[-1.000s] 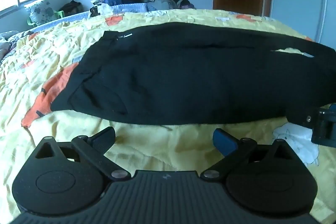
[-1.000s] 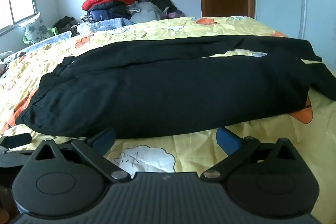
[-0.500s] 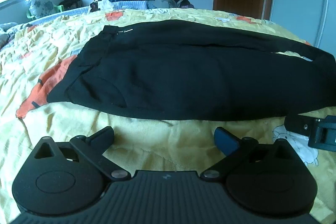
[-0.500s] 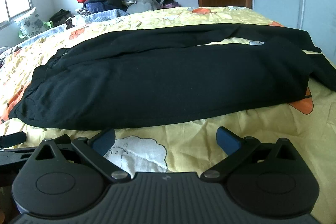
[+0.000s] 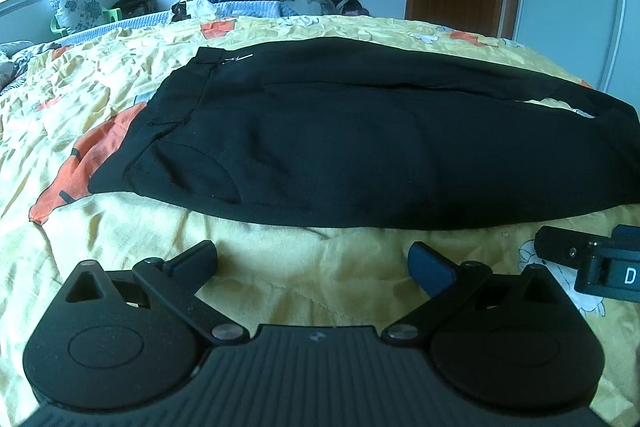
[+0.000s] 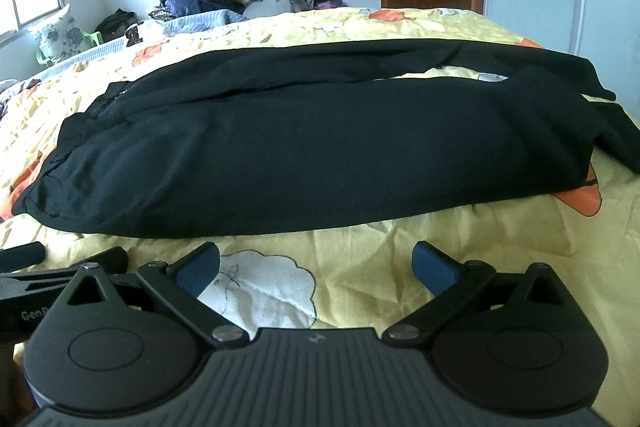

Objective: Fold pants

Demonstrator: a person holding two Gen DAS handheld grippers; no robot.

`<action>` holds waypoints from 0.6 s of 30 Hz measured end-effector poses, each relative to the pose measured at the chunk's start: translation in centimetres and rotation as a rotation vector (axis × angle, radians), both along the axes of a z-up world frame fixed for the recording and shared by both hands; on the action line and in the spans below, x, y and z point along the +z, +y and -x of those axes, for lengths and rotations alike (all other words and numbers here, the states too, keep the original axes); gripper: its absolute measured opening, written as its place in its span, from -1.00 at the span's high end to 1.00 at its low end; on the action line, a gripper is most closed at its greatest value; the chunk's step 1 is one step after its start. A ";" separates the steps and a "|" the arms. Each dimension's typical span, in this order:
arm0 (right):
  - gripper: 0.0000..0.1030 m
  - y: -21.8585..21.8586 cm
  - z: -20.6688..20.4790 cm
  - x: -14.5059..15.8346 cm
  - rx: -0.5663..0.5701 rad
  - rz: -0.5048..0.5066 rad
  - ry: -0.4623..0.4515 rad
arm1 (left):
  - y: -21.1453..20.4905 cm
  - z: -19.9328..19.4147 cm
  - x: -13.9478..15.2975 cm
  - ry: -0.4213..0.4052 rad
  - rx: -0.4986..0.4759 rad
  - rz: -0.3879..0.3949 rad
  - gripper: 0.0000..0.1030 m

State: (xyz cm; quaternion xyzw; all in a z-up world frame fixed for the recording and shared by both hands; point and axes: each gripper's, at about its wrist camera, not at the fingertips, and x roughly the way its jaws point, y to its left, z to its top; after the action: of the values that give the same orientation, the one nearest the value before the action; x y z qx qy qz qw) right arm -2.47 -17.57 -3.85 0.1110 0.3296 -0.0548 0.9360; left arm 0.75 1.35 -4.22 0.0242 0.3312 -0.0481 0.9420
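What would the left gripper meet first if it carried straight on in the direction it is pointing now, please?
Most likely the near edge of the black pants. The open left gripper hovers over a bare strip of yellow bedspread; its height above the bed is hard to judge.

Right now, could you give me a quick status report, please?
Left gripper open, empty. Right gripper open, empty. Black pants spread on the bed, unfolded, untouched. Nothing in the way.

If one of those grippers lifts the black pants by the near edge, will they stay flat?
Probably not. The black pants lie limp, following the rumpled yellow bedspread, so they would likely droop. The matte fabric seems unlikely to slip.
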 end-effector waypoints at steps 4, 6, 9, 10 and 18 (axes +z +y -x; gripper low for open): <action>-1.00 0.0 -0.1 -0.2 0.006 0.016 -0.002 | 0.0 0.0 0.0 0.000 0.000 0.001 -1.00; -1.00 0.1 -0.1 -0.4 0.009 0.026 -0.006 | 0.0 0.0 0.0 0.000 0.000 0.001 -1.00; -1.00 0.3 -0.1 -0.6 0.012 0.039 -0.011 | 0.0 0.0 0.0 0.000 0.000 0.001 -1.00; -1.00 0.3 -0.1 -0.6 0.011 0.042 -0.012 | 0.0 0.0 0.0 0.000 0.000 0.001 -1.00; -1.00 0.4 -0.1 -0.7 0.009 0.054 -0.016 | 0.0 0.0 0.0 0.000 0.000 0.001 -1.00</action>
State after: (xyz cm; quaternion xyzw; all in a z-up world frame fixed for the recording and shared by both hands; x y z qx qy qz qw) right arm -2.39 -17.13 -4.56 0.0847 0.3212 -0.0588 0.9414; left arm 0.75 1.38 -4.23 0.0237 0.3312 -0.0485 0.9420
